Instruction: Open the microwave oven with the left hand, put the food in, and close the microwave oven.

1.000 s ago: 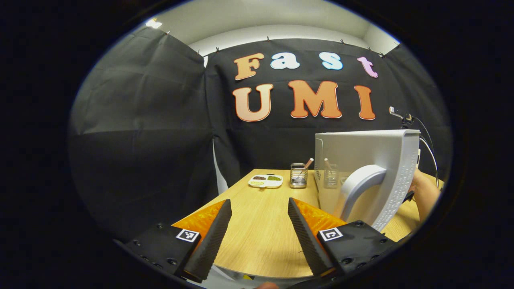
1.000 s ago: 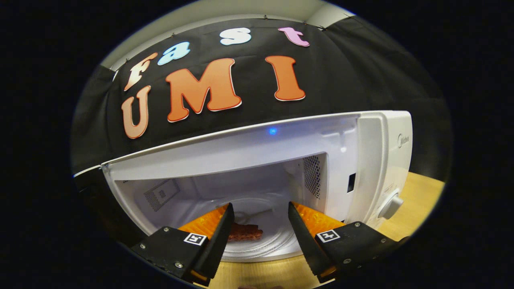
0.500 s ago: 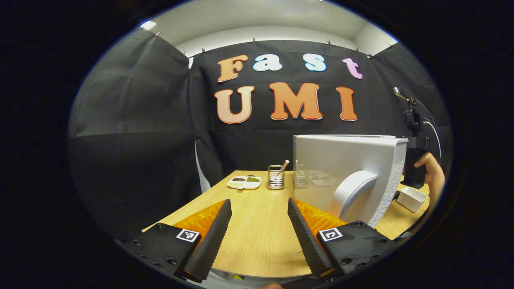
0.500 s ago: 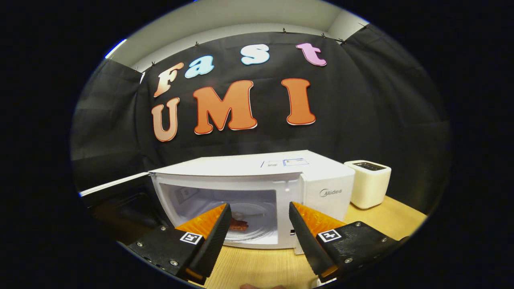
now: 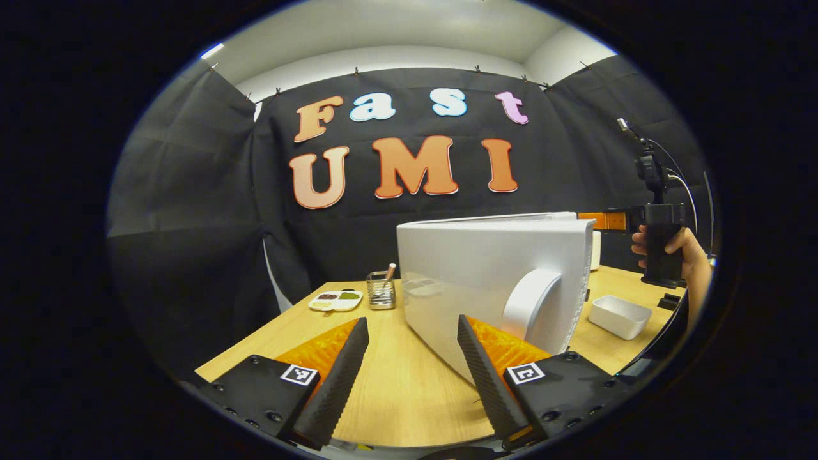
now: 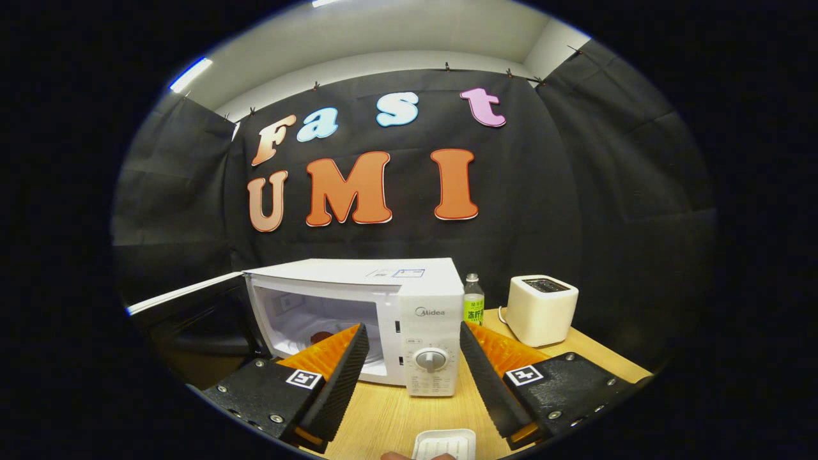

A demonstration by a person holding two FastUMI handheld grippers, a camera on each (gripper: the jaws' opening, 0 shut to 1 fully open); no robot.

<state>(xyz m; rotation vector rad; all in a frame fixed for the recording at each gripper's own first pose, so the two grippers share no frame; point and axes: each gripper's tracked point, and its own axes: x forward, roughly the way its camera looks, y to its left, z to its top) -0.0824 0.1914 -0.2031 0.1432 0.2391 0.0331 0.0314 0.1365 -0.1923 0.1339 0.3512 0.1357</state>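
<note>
Change: right gripper [image 6: 409, 377] has backed out of the microwave oven [image 6: 358, 319] and now sits well off its front; food [image 6: 319, 336] stays behind inside the cavity. In the left gripper view the door [image 5: 492, 281] has slid toward centre frame.
Left gripper [image 5: 409, 374]: fingers wide apart, holding nothing.
Right gripper: fingers wide apart, empty; also seen far right in the left gripper view, held by a hand [image 5: 687, 252].
Food: a dark reddish piece low in the oven cavity, partly hidden behind the right gripper's left finger.
Door: swung open, standing on edge; its outer face and curved handle [image 5: 533, 300] turn toward the left gripper.
Key relation: door lies just ahead and right of the left gripper, right finger overlapping its lower edge in view; contact cannot be told. Left gripper looks much the nearer to it.
Next move, judged: push the door shut from its outer face.
Table [image 5: 409, 396]: white tray [image 5: 618, 315] beyond the door.
</note>
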